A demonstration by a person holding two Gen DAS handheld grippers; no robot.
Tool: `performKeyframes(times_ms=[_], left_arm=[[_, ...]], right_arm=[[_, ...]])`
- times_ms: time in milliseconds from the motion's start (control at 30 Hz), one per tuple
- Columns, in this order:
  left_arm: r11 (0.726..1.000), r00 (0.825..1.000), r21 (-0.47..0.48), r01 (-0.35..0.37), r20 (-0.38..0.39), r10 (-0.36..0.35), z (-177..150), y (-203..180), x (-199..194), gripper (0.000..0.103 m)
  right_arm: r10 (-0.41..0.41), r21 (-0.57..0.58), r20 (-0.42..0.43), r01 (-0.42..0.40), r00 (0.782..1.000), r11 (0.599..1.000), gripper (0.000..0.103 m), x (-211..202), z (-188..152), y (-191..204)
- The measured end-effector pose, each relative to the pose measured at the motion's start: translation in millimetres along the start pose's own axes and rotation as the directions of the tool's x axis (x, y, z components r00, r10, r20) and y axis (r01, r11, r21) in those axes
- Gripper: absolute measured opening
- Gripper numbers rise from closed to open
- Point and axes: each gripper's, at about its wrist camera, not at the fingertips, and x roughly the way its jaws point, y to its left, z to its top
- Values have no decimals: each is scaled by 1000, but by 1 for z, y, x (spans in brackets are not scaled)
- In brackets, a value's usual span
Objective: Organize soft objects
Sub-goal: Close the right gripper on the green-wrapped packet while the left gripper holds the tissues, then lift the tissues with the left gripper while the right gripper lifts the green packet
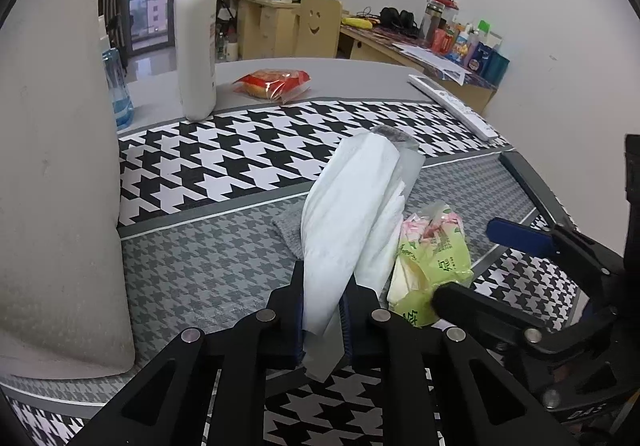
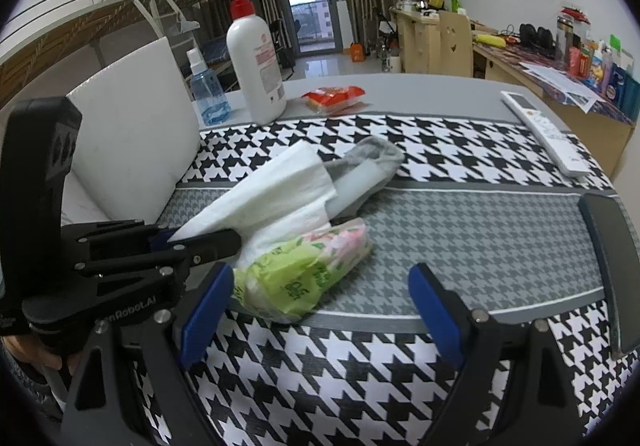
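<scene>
Left wrist view: left gripper [image 1: 322, 310] nearly closed, jaws pinched on the near end of a white tissue [image 1: 344, 213], pulled up and stretched away over the table runner [image 1: 224, 165]. Under and behind the tissue, a grey sock [image 1: 394, 135] lying on the runner. Just beside the tissue, a green tissue pack [image 1: 432, 266], torn open, touching the runner. Right gripper [image 1: 472, 262] close to the pack, one blue pad above it, one dark tip at its near edge, jaws wide, nothing between them. Further back, a lotion bottle [image 1: 196, 45], a red snack packet [image 1: 272, 83] and a remote [image 1: 452, 105], all untouched.

Right wrist view: right gripper [image 2: 320, 310] spread wide and empty, pack [image 2: 304, 274] just inside the left blue pad, not gripped. Left gripper [image 2: 208, 242] seen from the side, shut on the tissue [image 2: 272, 185], tissue draped over the sock [image 2: 372, 153]. White foam block [image 2: 132, 125] at the left, spray bottle [image 2: 208, 93] behind it.

Progress, as a judgement: early. Only one soft thing in hand; sock, pack and tissue heaped together, none sorted or set apart. Left to do: freeing the tissue, then placing each.
</scene>
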Motion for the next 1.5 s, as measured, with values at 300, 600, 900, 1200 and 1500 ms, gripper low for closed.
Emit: performKeyframes(times_ms=[300, 600, 900, 1200, 1500], left_arm=[[1000, 1000, -11, 21, 12, -21, -1, 2, -5, 15], [999, 999, -7, 36, 20, -36, -2, 1, -9, 15], [998, 998, -17, 58, 37, -57, -1, 1, -14, 15], [998, 992, -2, 61, 112, -60, 2, -1, -44, 14], [998, 985, 20, 59, 162, -62, -2, -8, -69, 7]], right_arm=[[16, 11, -51, -15, 999, 1000, 74, 9, -1, 3], [29, 25, -84, -27, 996, 999, 47, 14, -4, 3], [14, 36, -57, -12, 998, 999, 32, -1, -8, 2], [-15, 46, 17, 14, 1000, 999, 32, -36, -9, -1], [-27, 57, 62, 24, 998, 998, 32, -56, -13, 1]])
